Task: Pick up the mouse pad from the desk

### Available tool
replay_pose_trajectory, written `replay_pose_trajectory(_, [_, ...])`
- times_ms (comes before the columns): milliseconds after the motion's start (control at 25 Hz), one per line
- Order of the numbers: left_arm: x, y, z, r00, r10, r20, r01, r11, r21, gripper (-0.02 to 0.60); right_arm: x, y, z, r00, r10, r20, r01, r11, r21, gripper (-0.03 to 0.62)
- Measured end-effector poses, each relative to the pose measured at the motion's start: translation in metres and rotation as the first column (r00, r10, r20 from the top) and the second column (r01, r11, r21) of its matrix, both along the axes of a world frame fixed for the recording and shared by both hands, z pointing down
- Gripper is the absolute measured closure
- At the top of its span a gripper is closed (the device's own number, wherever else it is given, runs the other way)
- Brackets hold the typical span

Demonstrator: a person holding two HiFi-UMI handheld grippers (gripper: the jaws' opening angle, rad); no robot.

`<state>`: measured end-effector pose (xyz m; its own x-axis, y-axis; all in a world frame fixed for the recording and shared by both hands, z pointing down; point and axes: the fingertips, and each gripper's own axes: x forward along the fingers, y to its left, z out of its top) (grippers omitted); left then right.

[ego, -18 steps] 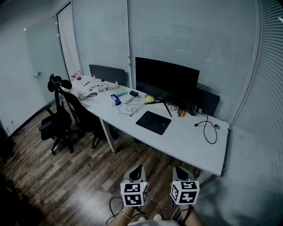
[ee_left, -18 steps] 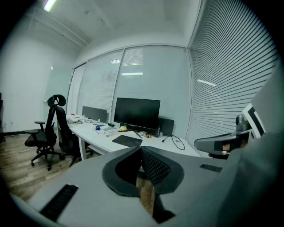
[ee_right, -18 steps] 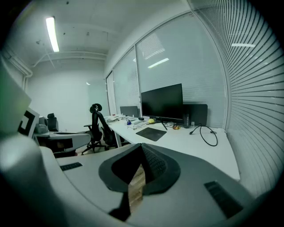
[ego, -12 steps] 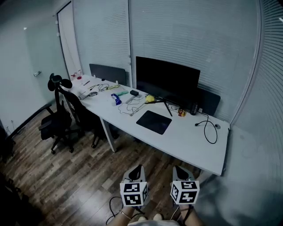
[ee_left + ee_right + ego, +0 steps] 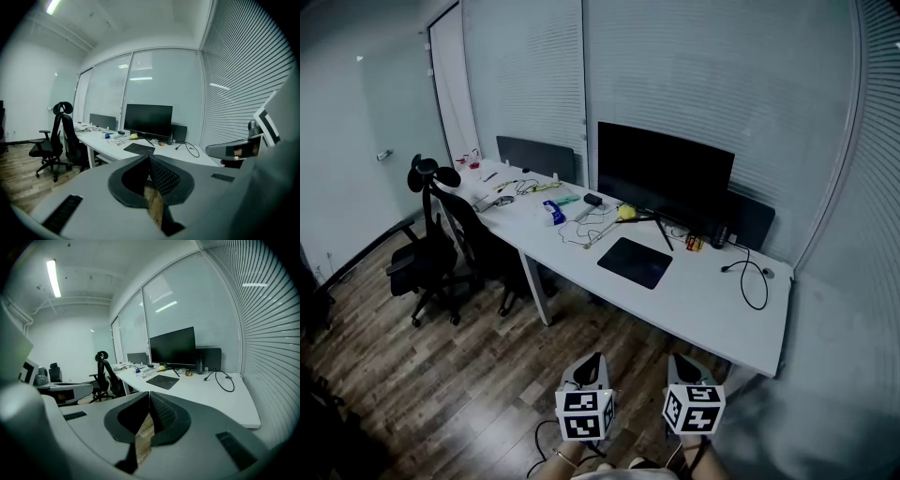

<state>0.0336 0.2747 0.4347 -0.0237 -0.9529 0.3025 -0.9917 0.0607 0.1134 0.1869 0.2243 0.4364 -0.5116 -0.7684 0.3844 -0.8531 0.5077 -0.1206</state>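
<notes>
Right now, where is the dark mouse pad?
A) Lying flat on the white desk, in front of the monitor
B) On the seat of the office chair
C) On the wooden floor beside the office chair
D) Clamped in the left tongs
A: the mouse pad lies flat on the desk, just in front of the monitor.

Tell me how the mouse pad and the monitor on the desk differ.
The mouse pad lies flat on the desk; the monitor stands upright behind it. The monitor is clearly wider than the mouse pad. Both are dark and rectangular.
</notes>
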Motion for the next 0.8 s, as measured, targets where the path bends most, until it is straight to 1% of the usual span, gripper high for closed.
replay_pose_trajectory(320, [-0.017, -0.007, 0.010, 1.000, -0.021, -0.007, 0.021, 1.000, -0.018, 0.563, -0.012, -0.008, 0.014, 1.000, -0.009, -0.013, 0.009, 0.999, -0.032, 0.560])
replay_pose_trajectory(560, [-0.025, -0.028, 0.015, 1.000, -0.023, -0.011, 0.023, 0.999, -0.023, 0.563, -0.016, -0.031, 0.022, 0.999, -0.008, -0.053, 0.006, 0.999, -0.044, 0.561])
replay_pose_trajectory(800, [-0.037, -0.062, 0.013, 1.000, -0.027, -0.003, 0.027, 0.999, -0.026, 0.565, -0.027, -0.066, 0.022, 0.999, -0.009, -0.040, 0.007, 0.999, -0.050, 0.562])
